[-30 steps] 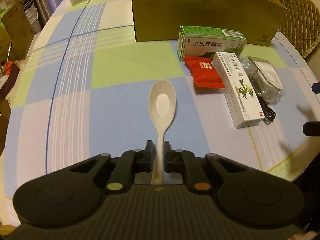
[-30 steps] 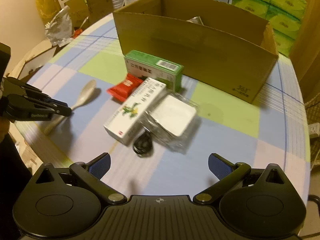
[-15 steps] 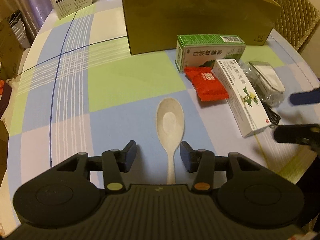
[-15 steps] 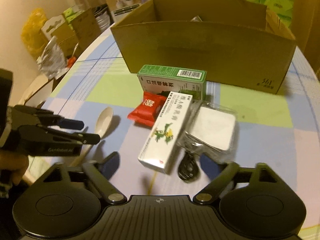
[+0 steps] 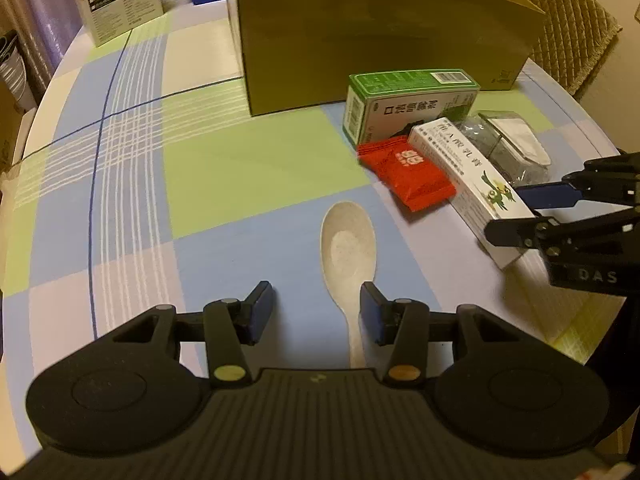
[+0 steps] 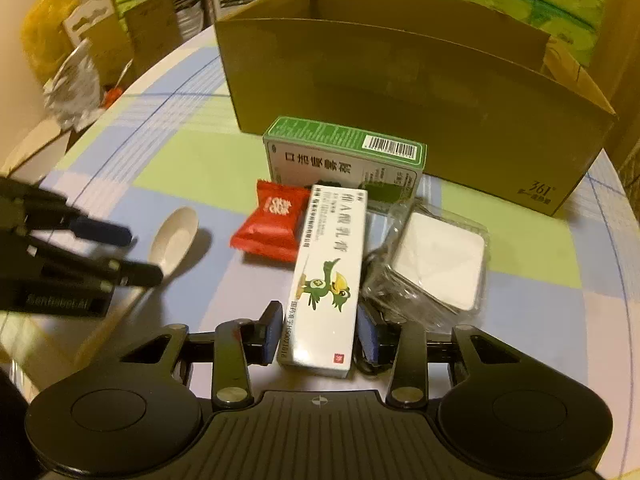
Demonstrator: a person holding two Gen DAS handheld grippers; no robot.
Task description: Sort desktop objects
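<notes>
Checked cloth in blue, green and lilac squares covers a round worktop (image 5: 208, 168), with stacked cartons and tissue packs crowding the room behind it.

Cardboard box (image 6: 400, 92): open-topped, standing toward the far edge; judged to be the receiving bin, since the loose goods lie just in front of its near wall.

Green carton (image 6: 344, 160): on its long side, just beside the cardboard box wall.

White carton (image 6: 328, 276): long, with a green bird print, one end toward the green carton, the other toward the near edge. Its near end sits between the fingers of the right claw (image 6: 318, 334), which are spread either side of it; whether the pads touch cannot be told. Judged the item now being taken, lined up lengthwise so the fingers can close across its narrow width.

Clear packet (image 6: 436, 264): holds a white square block and a dark cord, touching the white carton's right flank.

Red sachet (image 6: 276, 220): flat, tucked against the white carton's left flank.

Spoon (image 5: 348, 248): pale, bowl up, flat on the cloth near the near edge, handle pointing back between the fingers of the left claw (image 5: 316, 312). That claw is spread wide, its right pad just beside the handle, pinching nothing.
</notes>
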